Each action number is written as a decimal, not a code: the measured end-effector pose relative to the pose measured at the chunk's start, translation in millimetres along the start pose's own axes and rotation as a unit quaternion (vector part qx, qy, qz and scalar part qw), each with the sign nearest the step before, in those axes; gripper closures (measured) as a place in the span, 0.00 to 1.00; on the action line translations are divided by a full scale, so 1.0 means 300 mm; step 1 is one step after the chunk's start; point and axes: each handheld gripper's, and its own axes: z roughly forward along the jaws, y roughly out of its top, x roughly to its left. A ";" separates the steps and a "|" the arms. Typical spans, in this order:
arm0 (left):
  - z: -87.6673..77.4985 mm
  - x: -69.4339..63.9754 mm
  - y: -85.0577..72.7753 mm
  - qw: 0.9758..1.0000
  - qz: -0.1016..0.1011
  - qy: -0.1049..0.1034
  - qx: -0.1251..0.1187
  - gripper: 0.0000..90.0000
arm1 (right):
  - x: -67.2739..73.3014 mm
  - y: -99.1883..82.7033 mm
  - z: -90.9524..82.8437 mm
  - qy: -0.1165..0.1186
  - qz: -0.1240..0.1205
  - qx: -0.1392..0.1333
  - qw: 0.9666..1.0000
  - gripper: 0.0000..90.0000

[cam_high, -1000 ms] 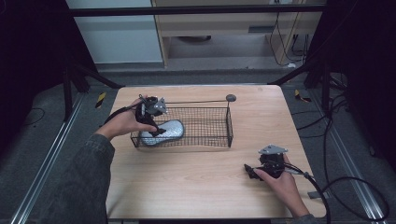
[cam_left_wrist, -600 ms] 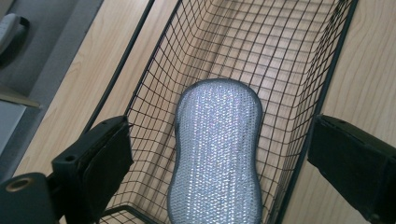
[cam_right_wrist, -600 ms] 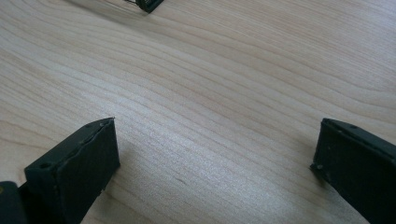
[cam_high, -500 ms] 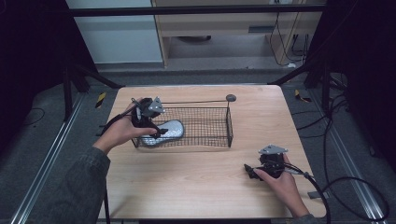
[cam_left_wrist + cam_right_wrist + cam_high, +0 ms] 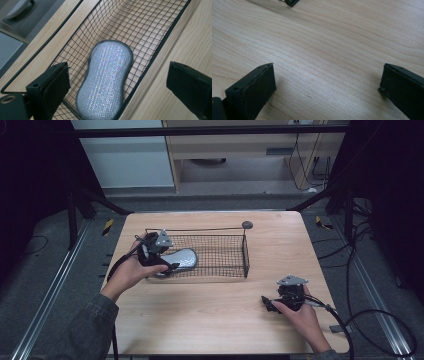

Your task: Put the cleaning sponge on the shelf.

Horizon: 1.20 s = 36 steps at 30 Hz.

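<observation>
A black wire basket (image 5: 235, 270) stands on the wooden table (image 5: 210, 315), left of centre. A silvery, glittering scrub sponge (image 5: 181, 260) lies flat on its mesh floor at the left end. My left gripper (image 5: 167, 261) hovers over that end, above the sponge. In the left gripper view its jaws are spread wide with the sponge (image 5: 106, 80) lying below and between them, untouched, inside the basket (image 5: 160, 47). My right gripper (image 5: 268, 304) rests low on the table at the front right, open (image 5: 327, 66) over bare wood.
A small dark round disc (image 5: 247, 224) lies on the table just behind the basket's far right corner. A corner of the basket (image 5: 291, 2) shows at the top of the right gripper view. Cables trail off the table's right side.
My left forearm has swung a little to the right while its gripper stayed over the basket's left end. The sponge and the right gripper have not moved.
</observation>
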 end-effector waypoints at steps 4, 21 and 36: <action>-0.022 -0.023 -0.007 1.000 -0.005 0.000 -0.010 0.04 | 0.001 0.000 0.000 0.000 0.001 0.000 1.000 0.00; -0.071 -0.153 -0.058 1.000 -0.011 0.011 -0.019 0.04 | 0.001 0.000 -0.001 0.000 0.001 0.000 1.000 0.00; -0.047 -0.264 -0.100 1.000 0.002 -0.006 -0.019 0.06 | 0.001 -0.001 -0.001 0.000 0.000 0.000 1.000 0.00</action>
